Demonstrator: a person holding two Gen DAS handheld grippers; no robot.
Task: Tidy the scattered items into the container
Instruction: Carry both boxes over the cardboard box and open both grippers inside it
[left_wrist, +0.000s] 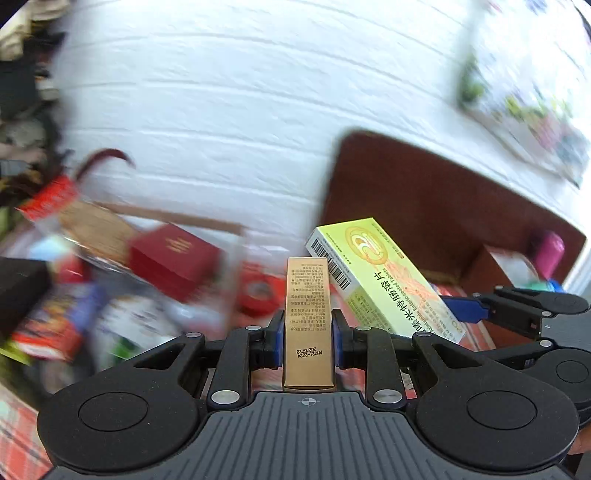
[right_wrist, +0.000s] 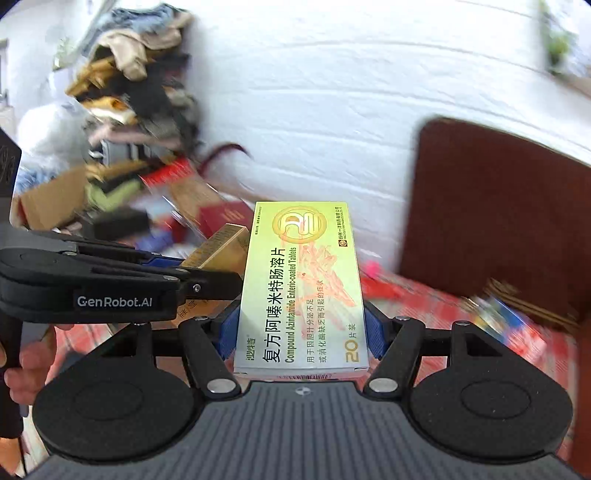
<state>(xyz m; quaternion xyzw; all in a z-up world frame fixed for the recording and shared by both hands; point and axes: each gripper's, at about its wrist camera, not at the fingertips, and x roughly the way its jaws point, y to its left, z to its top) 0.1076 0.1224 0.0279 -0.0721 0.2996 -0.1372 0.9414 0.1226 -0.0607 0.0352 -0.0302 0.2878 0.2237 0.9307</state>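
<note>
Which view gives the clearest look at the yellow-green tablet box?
The right wrist view: the yellow-green tablet box lies face-up and centred between the right tongs, its printed front sharp and readable. The left wrist view shows the box at an angle, barcode end forward, partly hidden behind the gold box.

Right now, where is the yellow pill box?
The yellow pill box is clamped in the right gripper, lifted above the red cloth. Just to its left, the left gripper holds the gold box.

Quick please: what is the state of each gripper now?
Left gripper: closed, holding the slim gold box.
Right gripper: closed, holding the yellow tablet box.
</note>
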